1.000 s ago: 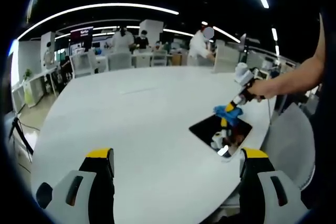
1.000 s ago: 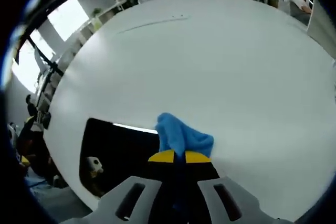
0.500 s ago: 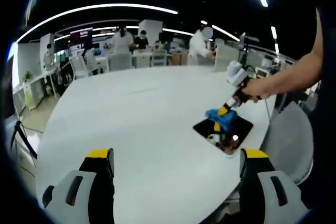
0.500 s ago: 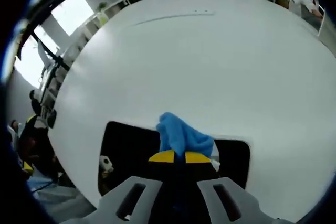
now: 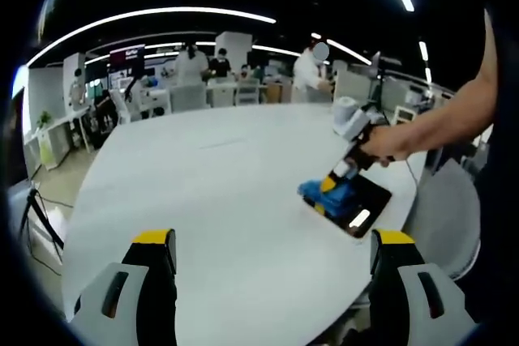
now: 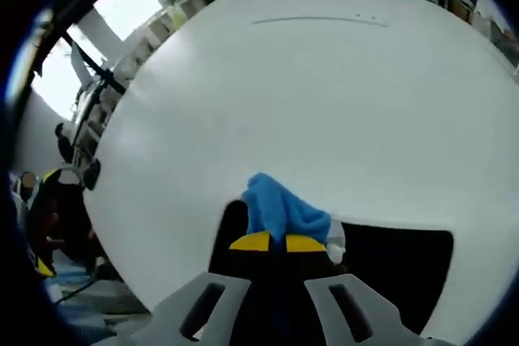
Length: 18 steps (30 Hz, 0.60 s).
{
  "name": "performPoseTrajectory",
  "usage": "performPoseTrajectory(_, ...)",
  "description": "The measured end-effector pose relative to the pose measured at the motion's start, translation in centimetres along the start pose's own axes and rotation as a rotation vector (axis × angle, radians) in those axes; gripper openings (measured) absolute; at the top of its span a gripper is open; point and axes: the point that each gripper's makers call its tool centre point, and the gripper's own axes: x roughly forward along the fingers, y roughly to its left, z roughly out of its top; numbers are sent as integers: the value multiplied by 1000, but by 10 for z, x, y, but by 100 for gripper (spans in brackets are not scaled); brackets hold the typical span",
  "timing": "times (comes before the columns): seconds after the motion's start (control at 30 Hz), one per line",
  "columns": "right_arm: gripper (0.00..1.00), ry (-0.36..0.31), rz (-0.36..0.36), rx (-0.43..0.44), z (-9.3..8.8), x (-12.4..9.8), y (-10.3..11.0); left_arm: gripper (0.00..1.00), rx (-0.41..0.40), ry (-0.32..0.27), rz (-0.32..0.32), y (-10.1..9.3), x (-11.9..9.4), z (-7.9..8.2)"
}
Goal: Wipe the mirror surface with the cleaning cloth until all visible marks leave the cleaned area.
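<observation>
A dark rectangular mirror (image 5: 361, 200) lies flat on the white table (image 5: 219, 192) near its right edge. My right gripper (image 5: 330, 185) presses a blue cleaning cloth (image 5: 328, 194) onto the mirror's left end, held by a person's hand (image 5: 381, 143). In the right gripper view the right gripper (image 6: 276, 242) is shut on the blue cloth (image 6: 280, 211), with the mirror (image 6: 389, 261) spreading to the right beneath it. My left gripper (image 5: 272, 241) hovers open at the table's near side, well short of the mirror, with nothing between its jaws.
The round white table (image 6: 324, 95) is bare apart from the mirror. A white chair (image 5: 446, 216) stands right of the table. Desks, chairs and several people (image 5: 312, 70) fill the office behind.
The right gripper has dragged the blue cloth across the mirror from its far right part to its left end. The left gripper has stayed open and nearly still.
</observation>
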Motion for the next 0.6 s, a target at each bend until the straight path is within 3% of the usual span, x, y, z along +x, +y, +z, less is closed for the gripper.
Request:
performPoseTrajectory(0.23, 0, 2, 17, -14, 3, 1, 24, 100, -10, -1, 14, 2, -4, -2)
performPoseTrajectory(0.6, 0, 1, 27, -11, -1, 1, 21, 100, -9, -9, 17, 1, -2, 1)
